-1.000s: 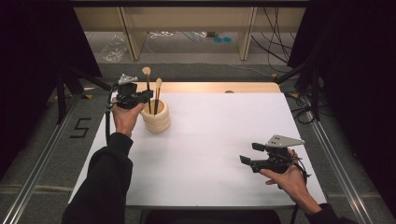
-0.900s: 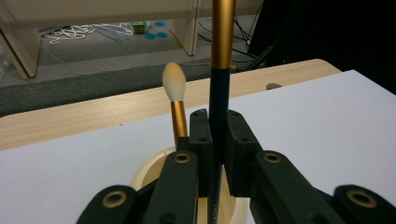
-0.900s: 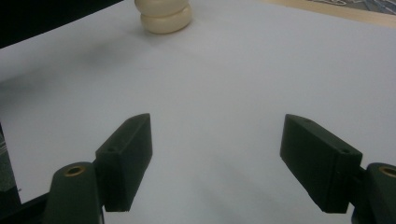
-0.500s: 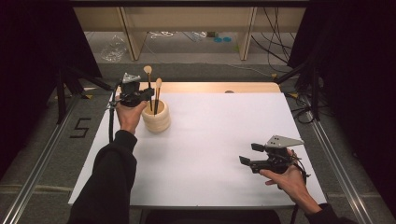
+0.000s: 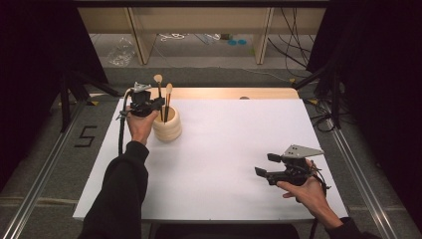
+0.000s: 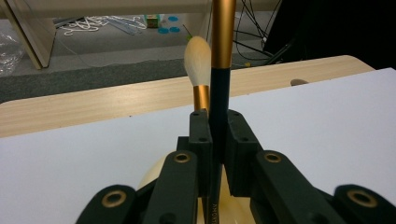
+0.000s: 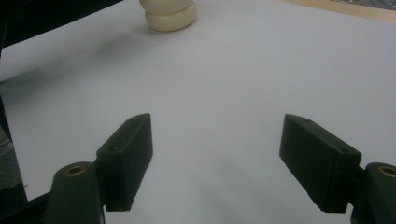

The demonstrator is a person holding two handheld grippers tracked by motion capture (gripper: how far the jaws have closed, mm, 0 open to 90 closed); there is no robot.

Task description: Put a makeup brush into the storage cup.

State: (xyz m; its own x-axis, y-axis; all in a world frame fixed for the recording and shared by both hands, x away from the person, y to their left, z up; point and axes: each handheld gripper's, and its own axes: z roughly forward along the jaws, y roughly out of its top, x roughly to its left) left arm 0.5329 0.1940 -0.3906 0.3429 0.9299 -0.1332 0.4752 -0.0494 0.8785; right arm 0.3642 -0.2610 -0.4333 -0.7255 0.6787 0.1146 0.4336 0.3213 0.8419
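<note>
Two makeup brushes stand in a chunky, ribbed cream holder (image 5: 167,125) at about 10 o'clock on the white table (image 5: 239,149). Left gripper (image 6: 215,135) is clamped tight on the dark-handled brush (image 6: 219,88) with its gold ferrule; fluffy pale brush (image 6: 197,60) sits just behind. Right gripper (image 7: 217,158) hangs wide open, empty, around 4 o'clock.

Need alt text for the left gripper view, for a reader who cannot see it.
The left claw is shut on an upright dark brush handle with a gold ferrule. A second brush, its cream tip up, stands just behind, over a cream holder on a white table.
</note>
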